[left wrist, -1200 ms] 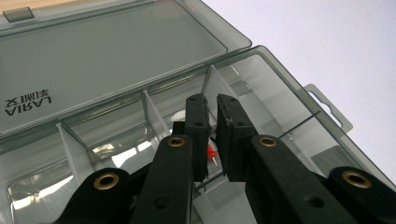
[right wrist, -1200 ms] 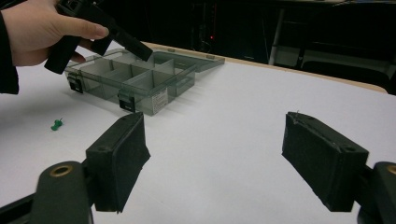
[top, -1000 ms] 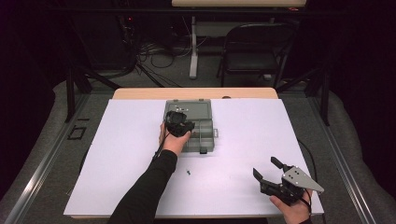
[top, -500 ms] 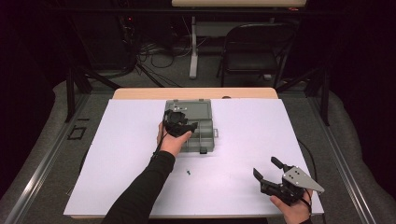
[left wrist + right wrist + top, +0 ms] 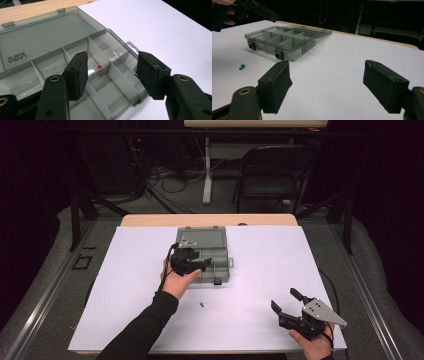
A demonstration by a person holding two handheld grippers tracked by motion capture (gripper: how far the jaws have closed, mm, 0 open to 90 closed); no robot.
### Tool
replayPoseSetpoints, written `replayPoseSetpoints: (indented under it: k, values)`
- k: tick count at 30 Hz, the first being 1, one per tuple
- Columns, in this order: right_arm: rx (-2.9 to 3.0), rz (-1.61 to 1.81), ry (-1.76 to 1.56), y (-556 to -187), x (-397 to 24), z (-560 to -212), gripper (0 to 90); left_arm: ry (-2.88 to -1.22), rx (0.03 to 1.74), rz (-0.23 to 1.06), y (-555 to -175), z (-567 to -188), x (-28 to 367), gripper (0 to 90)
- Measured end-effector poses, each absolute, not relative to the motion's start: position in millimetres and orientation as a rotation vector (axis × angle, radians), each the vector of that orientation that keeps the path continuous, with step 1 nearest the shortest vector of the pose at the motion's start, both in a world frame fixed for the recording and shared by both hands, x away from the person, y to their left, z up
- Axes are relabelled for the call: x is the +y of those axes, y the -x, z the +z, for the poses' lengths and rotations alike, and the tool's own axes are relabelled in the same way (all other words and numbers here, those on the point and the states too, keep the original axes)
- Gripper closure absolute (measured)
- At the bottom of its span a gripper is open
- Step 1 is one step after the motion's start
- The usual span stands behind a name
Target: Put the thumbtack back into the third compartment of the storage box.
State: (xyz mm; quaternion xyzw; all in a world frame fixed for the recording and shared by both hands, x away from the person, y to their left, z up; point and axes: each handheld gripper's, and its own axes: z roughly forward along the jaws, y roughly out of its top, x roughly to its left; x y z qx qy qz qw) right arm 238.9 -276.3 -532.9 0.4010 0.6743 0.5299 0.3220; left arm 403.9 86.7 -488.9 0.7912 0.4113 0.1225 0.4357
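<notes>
The left gripper (image 5: 111, 72) hovers over the grey compartment box (image 5: 218, 255) near the worktop's (image 5: 125, 315) far edge, jaws spread and empty above a small red item (image 5: 99, 67) in a middle compartment. A green pushpin (image 5: 201, 304) lies nearer the front edge. The right gripper (image 5: 287, 304) rests wide open, empty, at the front right corner.

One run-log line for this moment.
left gripper open above organizer box | red pin inside | green pin on table | right gripper open
</notes>
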Motion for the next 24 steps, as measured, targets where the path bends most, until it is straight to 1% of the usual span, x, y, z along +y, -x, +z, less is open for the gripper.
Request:
replayPoseSetpoints:
  k: [7, 20, 24]
  values:
    - [1.769, 1.391, -1.05, -238.8, -275.2, -532.9, 21.0, -1.968, 0.987, 0.294, -381.7, -490.8, 98.4, 42.5]
    - [1.766, 1.388, -1.048, -238.4, -275.0, -532.4, 21.0, -1.977, 0.939, 0.315, -345.2, -502.0, 113.4, 42.6]
    - [1.762, 1.391, -1.053, -237.8, -275.7, -532.1, 21.0, -1.983, 0.937, 0.291, -336.0, -511.0, 116.1, 42.6]
